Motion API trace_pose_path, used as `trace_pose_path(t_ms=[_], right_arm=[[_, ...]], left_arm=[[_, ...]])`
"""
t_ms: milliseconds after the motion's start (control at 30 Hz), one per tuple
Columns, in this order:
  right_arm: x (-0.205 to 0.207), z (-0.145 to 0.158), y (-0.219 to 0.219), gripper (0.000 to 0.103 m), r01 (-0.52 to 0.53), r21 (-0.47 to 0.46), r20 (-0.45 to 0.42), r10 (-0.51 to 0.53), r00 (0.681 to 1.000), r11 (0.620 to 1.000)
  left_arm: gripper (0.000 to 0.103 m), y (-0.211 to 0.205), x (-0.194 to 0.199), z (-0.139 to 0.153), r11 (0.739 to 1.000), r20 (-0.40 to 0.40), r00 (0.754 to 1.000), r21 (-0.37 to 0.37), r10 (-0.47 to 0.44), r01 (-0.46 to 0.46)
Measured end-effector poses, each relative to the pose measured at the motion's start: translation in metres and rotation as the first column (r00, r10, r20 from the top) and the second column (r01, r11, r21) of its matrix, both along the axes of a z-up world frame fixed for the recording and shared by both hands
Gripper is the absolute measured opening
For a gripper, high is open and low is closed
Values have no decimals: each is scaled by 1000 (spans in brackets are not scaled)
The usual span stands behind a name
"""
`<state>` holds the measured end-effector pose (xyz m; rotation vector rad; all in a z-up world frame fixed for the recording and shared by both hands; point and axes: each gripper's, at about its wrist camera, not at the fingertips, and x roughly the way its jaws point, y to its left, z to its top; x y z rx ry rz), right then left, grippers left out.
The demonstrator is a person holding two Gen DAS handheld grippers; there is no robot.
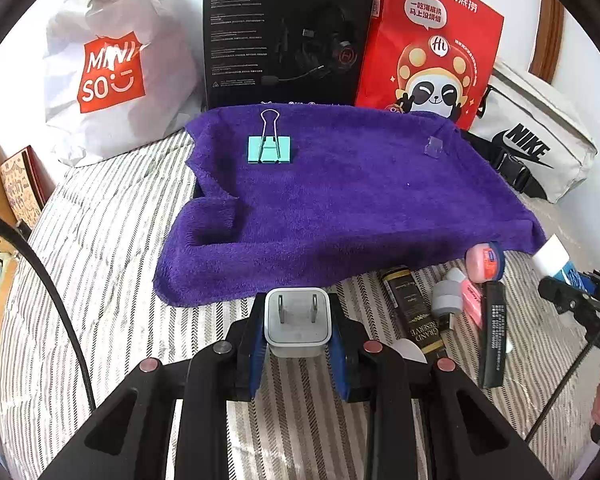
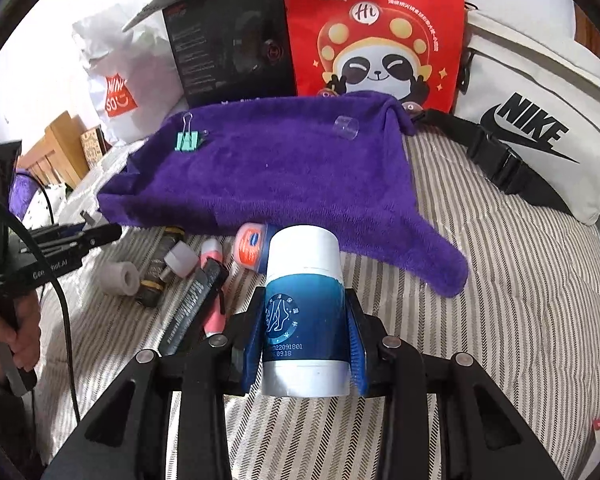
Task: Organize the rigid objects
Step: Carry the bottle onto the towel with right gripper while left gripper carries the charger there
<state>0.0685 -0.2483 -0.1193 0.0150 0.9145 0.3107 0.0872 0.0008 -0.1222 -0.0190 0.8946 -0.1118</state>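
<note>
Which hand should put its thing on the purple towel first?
Probably left. The left gripper holds the white charger right at the purple towel edge. The right gripper, holding the blue-and-white stick, sits farther back behind the clutter.

Left black two-finger plastic gripper [image 1: 298, 340] fills the lower frame with angular black arms, ribbed blue finger pads [image 1: 257, 364] and round reddish and silver screw heads; right black two-finger plastic gripper [image 2: 305, 344] matches it; a thin black cable [image 1: 56, 300] curves at left; white lettering marks the handles.

Striped bedding [image 1: 100, 280], white wall [image 1: 12, 92] behind, wooden frame [image 1: 546, 36] right, daylight
</note>
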Motion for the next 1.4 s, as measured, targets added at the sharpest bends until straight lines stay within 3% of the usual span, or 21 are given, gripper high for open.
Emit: trace_pose_path(t_ms=[400,600,967,1400], right_arm=[[20,20,7,36,-1,16,38,0,999,1000],[36,33,9,36,-2,3,66,2,998,1000],[66,40,2,36,30,3,73,-30,997,1000],[117,62,18,36,-6,-13,108,7,994,1000]], left_arm=[[26,15,-1,17,998,19,1000,-58,-1,3],[26,21,7,25,999,29,1000,-40,3,-2],[26,28,34,34,999,36,999,-44,13,-12],[26,15,82,44,999,44,999,-47,-7,9]])
